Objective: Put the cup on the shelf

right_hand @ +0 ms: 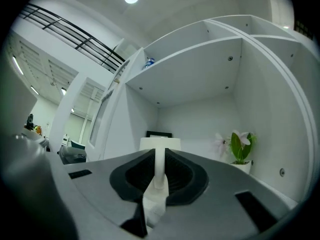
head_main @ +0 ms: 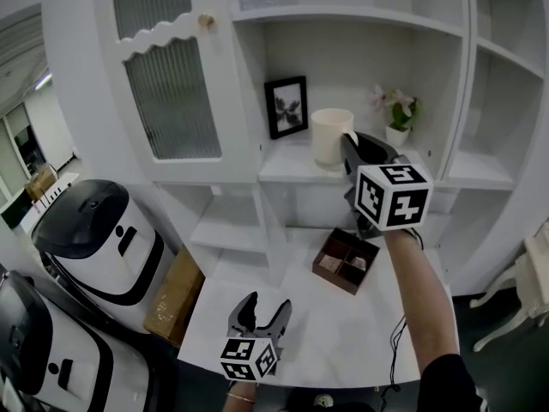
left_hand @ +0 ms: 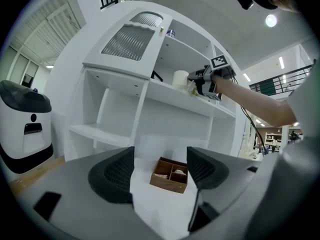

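A cream cup (head_main: 330, 136) stands on the middle shelf (head_main: 287, 168) of the white cabinet, next to a framed picture. My right gripper (head_main: 348, 147) reaches in from the right and is shut on the cup's thin handle (right_hand: 159, 165), which runs upright between the pads; the cup body (right_hand: 160, 143) shows just beyond them. From the left gripper view the cup (left_hand: 180, 78) and the right gripper (left_hand: 200, 82) appear together at shelf height. My left gripper (head_main: 265, 312) hovers low over the white table (head_main: 352, 333), open with nothing between its fingers (left_hand: 112, 176).
A black picture frame (head_main: 286, 106) and a potted flower (head_main: 399, 118) flank the cup on the shelf. A divided wooden box (head_main: 346, 262) lies on the table. Two white, black-topped machines (head_main: 94, 239) and a cardboard box (head_main: 171, 294) stand at the left. A ribbed-glass door (head_main: 176, 93) hangs above.
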{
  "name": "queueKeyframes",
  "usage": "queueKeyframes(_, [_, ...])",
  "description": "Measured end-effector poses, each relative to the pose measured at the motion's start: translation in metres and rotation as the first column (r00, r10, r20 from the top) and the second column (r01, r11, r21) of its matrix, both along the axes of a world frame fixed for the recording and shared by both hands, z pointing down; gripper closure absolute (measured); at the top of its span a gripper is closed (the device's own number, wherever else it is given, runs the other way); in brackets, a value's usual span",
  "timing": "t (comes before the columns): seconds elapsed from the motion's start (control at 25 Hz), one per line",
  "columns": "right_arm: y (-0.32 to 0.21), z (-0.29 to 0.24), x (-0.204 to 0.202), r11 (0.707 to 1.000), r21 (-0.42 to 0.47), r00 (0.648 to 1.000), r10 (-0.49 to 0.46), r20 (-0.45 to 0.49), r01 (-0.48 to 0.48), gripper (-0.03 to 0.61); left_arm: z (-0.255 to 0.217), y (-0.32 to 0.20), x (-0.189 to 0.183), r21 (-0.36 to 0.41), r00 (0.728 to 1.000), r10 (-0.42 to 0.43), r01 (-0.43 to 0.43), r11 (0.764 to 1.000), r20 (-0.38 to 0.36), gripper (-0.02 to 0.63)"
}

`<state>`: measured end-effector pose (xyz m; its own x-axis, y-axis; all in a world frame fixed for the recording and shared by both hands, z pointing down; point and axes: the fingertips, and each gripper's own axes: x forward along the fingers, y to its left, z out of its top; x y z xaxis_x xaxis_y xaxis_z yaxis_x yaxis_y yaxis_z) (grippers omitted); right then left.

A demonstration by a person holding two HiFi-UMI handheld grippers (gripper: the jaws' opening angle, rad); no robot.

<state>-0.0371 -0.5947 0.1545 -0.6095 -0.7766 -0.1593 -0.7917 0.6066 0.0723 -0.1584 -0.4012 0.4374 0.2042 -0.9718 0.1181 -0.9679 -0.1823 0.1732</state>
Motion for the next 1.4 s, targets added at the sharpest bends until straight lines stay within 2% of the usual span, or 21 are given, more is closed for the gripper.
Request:
queueKeyframes(0.16, [-0.016, 0.005, -0.002, 0.999, -0.040, 1.000, 0.022, -0.007, -0.022, 0.525, 0.003, 0.001, -0.003, -0.005, 1.000, -0.006, 0.006, 1.000, 0.002, 0.301])
queueKeyframes(0.6, [-0.033, 0.012, -0.009, 0.995, -0.061, 0.991, 0.076, -0.108, -0.083, 0.523, 0.005, 0.002, -0.006, 0.006, 1.000, -0.009, 0.009, 1.000, -0.013, 0.301])
queueKeyframes(0.8, [-0.040, 0.015, -0.007, 0.992, -0.057, 0.980, 0.102, -0.170, -0.113, 0.506, 0.010, 0.005, -0.007, -0.001, 1.000, -0.011, 0.011, 1.000, -0.019, 0.301])
queueKeyframes(1.08, [-0.038, 0.017, -0.005, 0.992, -0.031, 0.972, 0.114, -0.204, -0.123, 0.493, 0.017, 0.009, -0.014, -0.019, 0.999, -0.032, 0.031, 0.999, -0.038, 0.301])
queueKeyframes(1.12, [-0.036, 0.017, -0.006, 0.994, -0.029, 0.973, 0.101, -0.206, -0.110, 0.482, 0.018, 0.009, -0.014, -0.019, 0.999, -0.033, 0.033, 0.999, -0.038, 0.301])
queueKeyframes(1.16, [-0.034, 0.018, -0.009, 0.995, -0.028, 0.973, 0.087, -0.213, -0.095, 0.440, 0.018, 0.010, -0.014, -0.019, 0.999, -0.036, 0.036, 0.999, -0.039, 0.301])
queueKeyframes(1.2, [-0.032, 0.019, -0.011, 0.996, -0.025, 0.972, 0.076, -0.223, -0.083, 0.369, 0.018, 0.010, -0.014, -0.019, 0.998, -0.039, 0.038, 0.999, -0.040, 0.301])
queueKeyframes(1.24, [-0.031, 0.020, -0.013, 0.997, -0.019, 0.970, 0.070, -0.233, -0.076, 0.340, 0.019, 0.011, -0.014, -0.020, 0.998, -0.041, 0.040, 0.999, -0.041, 0.301])
queueKeyframes(1.4, [-0.020, 0.020, -0.013, 0.997, 0.025, 0.965, 0.075, -0.250, -0.071, 0.288, 0.021, 0.015, -0.015, -0.025, 0.998, -0.044, 0.043, 0.999, -0.038, 0.301])
